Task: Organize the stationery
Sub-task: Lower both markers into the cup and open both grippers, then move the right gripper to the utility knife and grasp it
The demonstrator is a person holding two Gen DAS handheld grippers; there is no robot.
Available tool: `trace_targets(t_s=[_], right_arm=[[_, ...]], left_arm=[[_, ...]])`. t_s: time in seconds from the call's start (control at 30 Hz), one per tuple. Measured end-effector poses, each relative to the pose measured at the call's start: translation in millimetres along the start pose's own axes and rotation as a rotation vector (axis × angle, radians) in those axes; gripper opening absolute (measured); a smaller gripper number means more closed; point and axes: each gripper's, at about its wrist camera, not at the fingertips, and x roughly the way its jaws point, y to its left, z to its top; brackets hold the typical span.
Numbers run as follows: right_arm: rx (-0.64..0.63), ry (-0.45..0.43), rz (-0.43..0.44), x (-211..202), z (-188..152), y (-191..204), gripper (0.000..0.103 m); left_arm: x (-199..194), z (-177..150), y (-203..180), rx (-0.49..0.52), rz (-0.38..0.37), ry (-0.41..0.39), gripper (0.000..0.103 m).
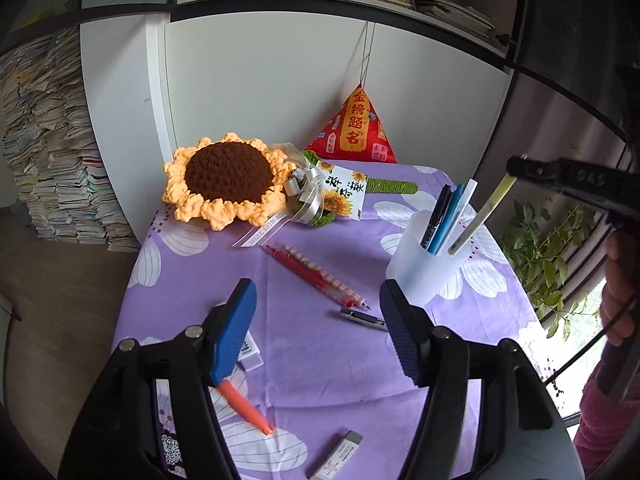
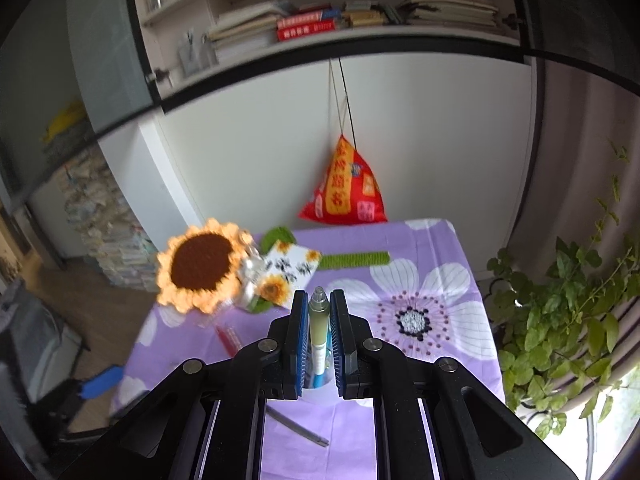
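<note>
A translucent white cup [image 1: 428, 268] stands on the purple flowered cloth [image 1: 320, 352] and holds several pens. My right gripper [image 2: 319, 300] is shut on a pale green pen [image 2: 319, 320]; in the left wrist view the pen [image 1: 480, 216] slants with its lower end inside the cup, held at the top by the right gripper [image 1: 516, 170]. My left gripper [image 1: 316, 300] is open and empty above the cloth. Two red pens [image 1: 316, 276], a metal clip [image 1: 362, 317], an orange pen [image 1: 248, 410] and an eraser [image 1: 336, 456] lie on the cloth.
A crocheted sunflower [image 1: 228, 180] with a card lies at the table's back left. A red pyramid pouch [image 1: 356, 132] hangs in the corner. A white block [image 1: 250, 354] sits behind the left finger. A leafy plant [image 2: 568, 320] stands right of the table.
</note>
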Motion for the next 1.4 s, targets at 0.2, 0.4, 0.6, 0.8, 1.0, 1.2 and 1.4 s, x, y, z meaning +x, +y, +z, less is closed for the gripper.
trace_targets(t_s=[0.2, 0.4, 0.6, 0.8, 1.0, 1.2, 1.4], right_arm=[[0.019, 0.08, -0.032, 28.8, -14.8, -3.0, 0.012], [0.061, 0.15, -0.029, 46.9, -23.7, -10.4, 0.012], [0.069, 0.163, -0.029, 49.9, -25.4, -11.6, 0.012], [0.059, 0.134, -0.059, 39.5, -28.4, -11.0, 0.012], [-0.07, 0.106, 0.054, 9.9, -42.9, 5.0, 0.012], [-0.261, 0.177, 0.246, 11.3, -78.8, 31.1, 0.025], [-0.435, 0.202, 0.217, 39.8, -114.3, 61.8, 0.031]], left_arm=[[-0.1, -6.3, 2.1, 0.01, -0.007, 0.008, 0.063], [3.6, -12.1, 8.2, -0.003, -0.011, 0.028, 0.063], [6.6, -12.8, 14.2, -0.024, -0.009, 0.038, 0.063], [7.4, -13.9, 16.3, -0.028, -0.011, 0.045, 0.063], [11.9, -14.9, 20.6, -0.038, 0.006, 0.059, 0.063], [13.7, -18.5, 27.6, -0.053, 0.028, 0.072, 0.063], [7.0, -19.3, 45.0, -0.096, 0.071, 0.065, 0.063]])
